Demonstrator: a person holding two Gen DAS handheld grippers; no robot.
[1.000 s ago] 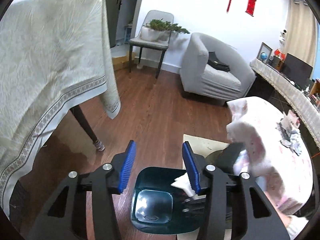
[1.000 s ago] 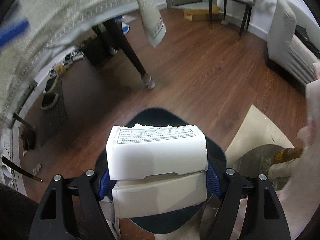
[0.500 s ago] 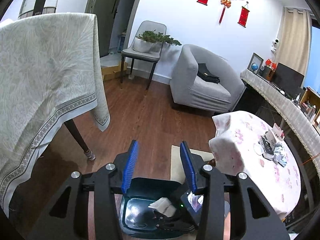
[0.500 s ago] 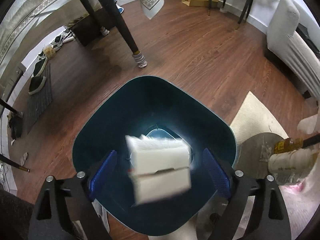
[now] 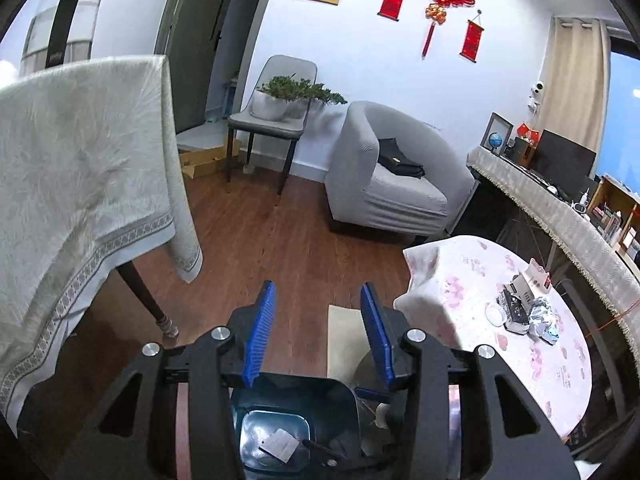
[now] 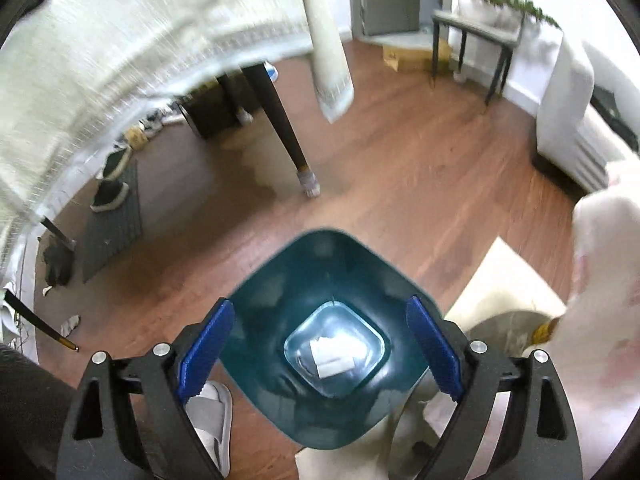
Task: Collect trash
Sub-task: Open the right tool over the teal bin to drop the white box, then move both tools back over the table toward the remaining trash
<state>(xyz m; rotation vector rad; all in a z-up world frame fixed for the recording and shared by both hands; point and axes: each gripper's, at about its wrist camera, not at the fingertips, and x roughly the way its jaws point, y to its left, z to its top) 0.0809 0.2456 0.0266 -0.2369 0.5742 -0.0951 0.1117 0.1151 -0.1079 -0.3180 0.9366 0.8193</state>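
Above the bin: the dark teal plastic waste bin point(image 6: 320, 280) gapes open-topped, nothing across its mouth; only a white paper box point(image 6: 332, 354) lies on its bottom.
Left side: the dark wooden leg point(image 6: 280, 120) of a cloth-draped table stands well apart from the bin, bare brown wooden floor point(image 6: 400, 168) between.
Right side: the round surface under a pink floral cloth point(image 5: 500, 280) crowds in just beside the bin; its hanging cloth blocks that flank.
Near edge: a foot in a grey slipper point(image 6: 212, 412) stands just beside the bin's wall.
Far side: the floor runs clear to the grey armchair point(image 5: 392, 172).
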